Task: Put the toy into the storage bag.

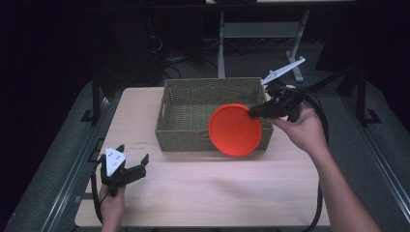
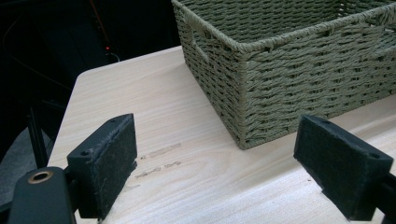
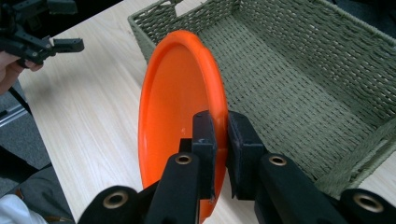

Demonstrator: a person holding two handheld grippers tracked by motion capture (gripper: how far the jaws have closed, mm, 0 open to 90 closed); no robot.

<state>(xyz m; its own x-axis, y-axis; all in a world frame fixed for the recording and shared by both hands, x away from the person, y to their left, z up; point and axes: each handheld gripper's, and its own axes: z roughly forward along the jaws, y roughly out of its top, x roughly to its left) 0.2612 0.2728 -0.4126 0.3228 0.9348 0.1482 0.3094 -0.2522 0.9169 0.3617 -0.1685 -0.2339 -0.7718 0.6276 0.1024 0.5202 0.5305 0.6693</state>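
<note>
An orange plate hangs tilted over the near right rim of a green woven basket. My right gripper is shut on the plate's right edge. In the right gripper view the plate stands on edge, its rim pinched between the two black pads, with the basket's bare woven floor beyond it. My left gripper rests near the table's front left corner, open, nothing between its pads. The left gripper view looks at the basket's near corner.
The light wooden table has bare room in front of the basket and to its left. Dark floor, a metal frame and cables lie beyond the table's far edge. Faint pencil marks show on the wood left of the basket.
</note>
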